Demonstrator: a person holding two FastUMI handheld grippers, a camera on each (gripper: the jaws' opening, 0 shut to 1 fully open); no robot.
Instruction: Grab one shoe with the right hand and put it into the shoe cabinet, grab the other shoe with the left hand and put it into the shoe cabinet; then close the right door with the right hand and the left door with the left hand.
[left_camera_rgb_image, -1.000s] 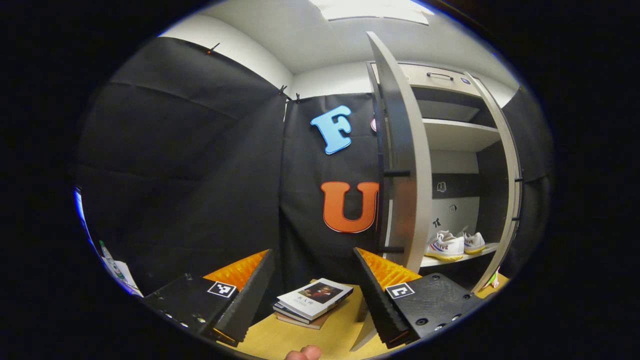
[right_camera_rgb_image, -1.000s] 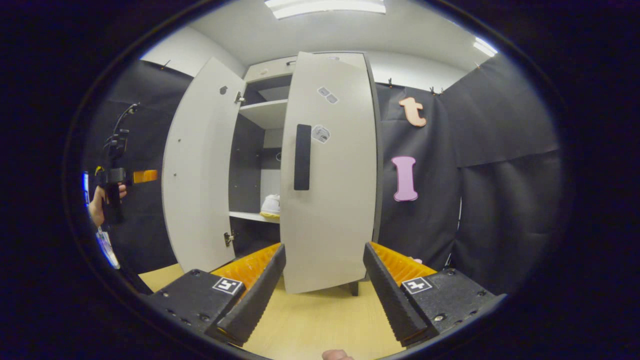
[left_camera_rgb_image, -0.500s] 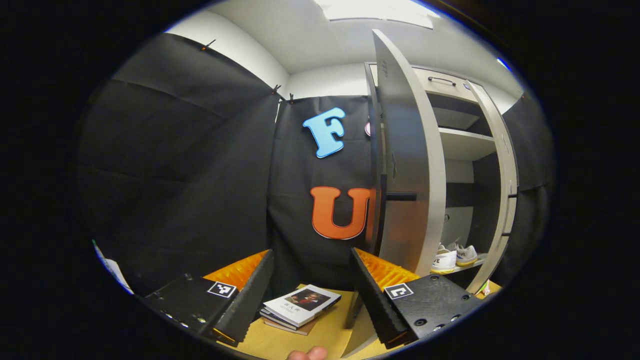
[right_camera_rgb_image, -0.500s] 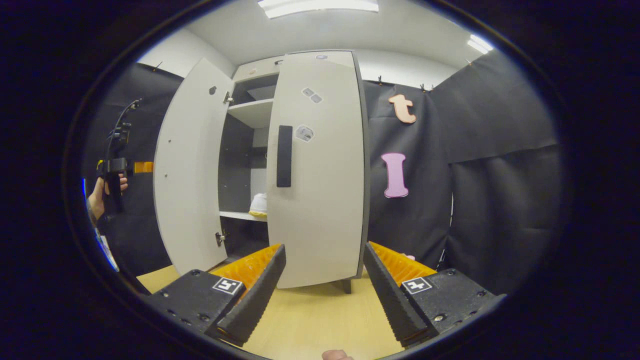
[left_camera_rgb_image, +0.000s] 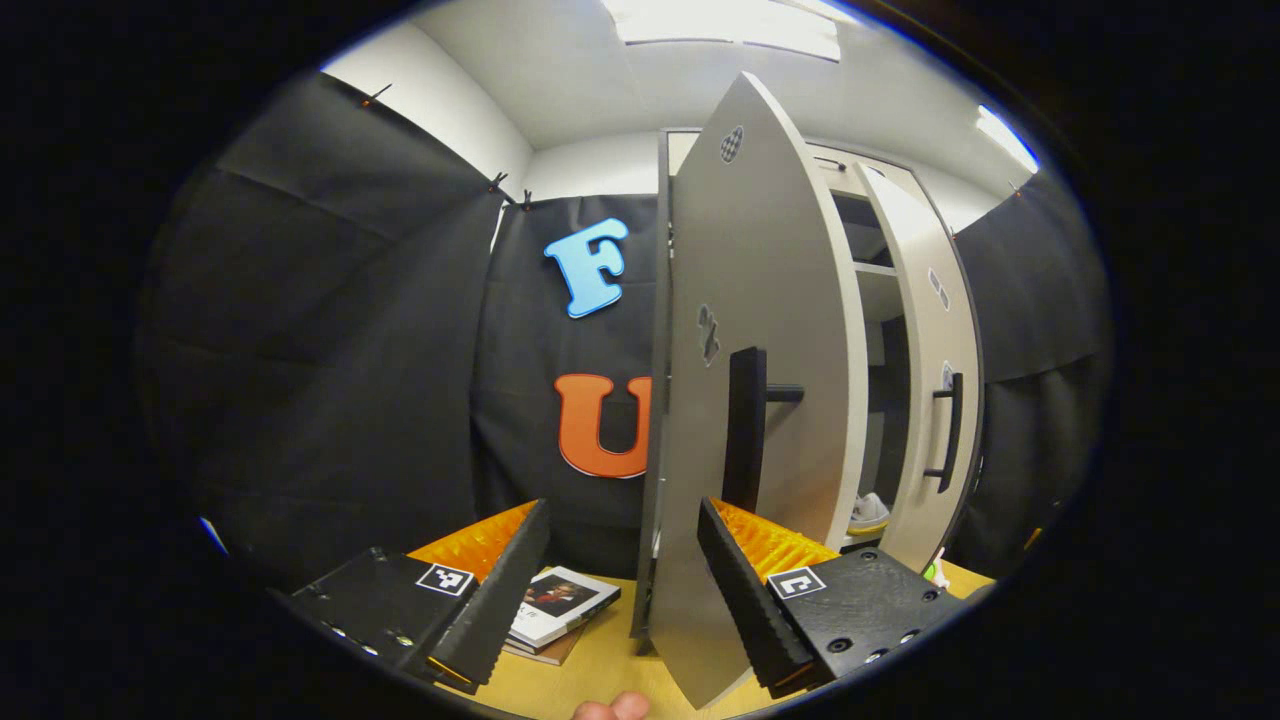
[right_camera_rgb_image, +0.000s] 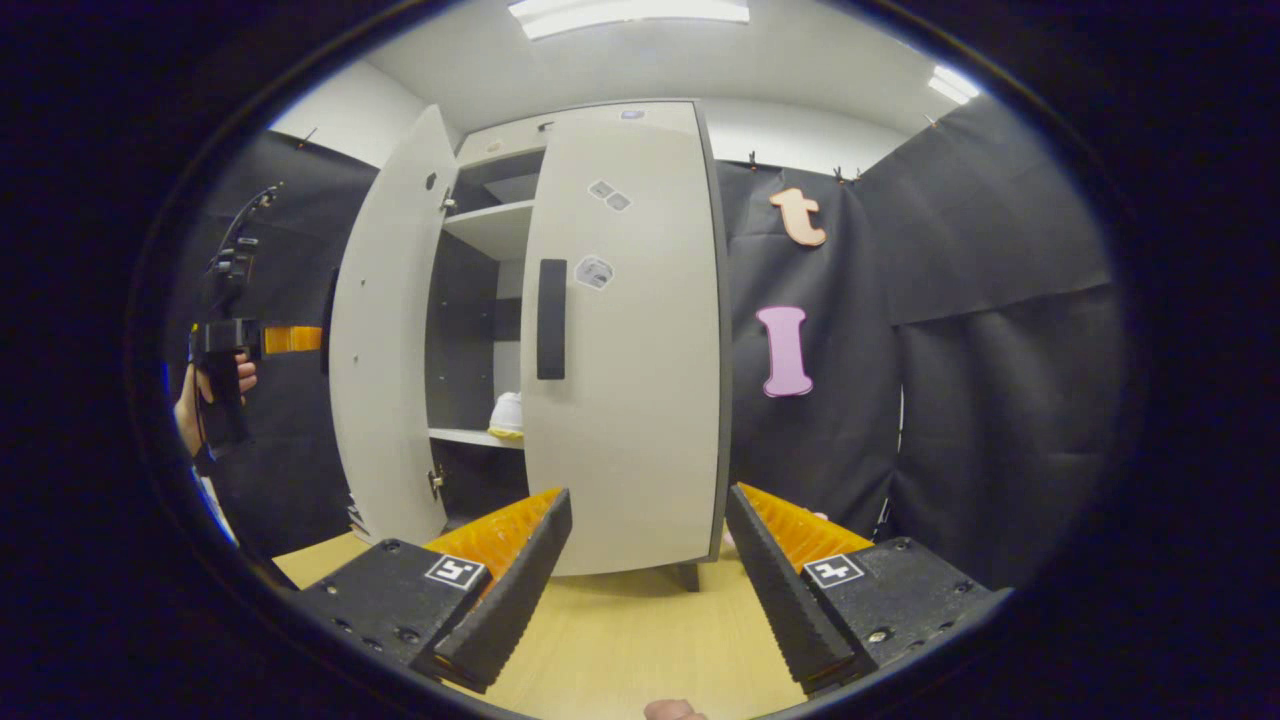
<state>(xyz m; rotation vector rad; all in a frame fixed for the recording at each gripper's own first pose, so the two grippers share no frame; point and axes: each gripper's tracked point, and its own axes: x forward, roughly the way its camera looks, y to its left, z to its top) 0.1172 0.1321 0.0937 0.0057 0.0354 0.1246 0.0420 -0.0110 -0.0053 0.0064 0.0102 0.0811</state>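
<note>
You had a shoe (right_camera_rgb_image: 507, 412) shelved, the right door (right_camera_rgb_image: 625, 340) nearly closed, the left door (left_camera_rgb_image: 755, 400) ajar, both grippers' jaws apart.

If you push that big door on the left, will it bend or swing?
The left door would probably swing, not bend: it looks like a flat, stiff board hung along one edge of the cabinet. It is tall and thin, so it likely moves easily. Its handle gives something firm to push.
</note>
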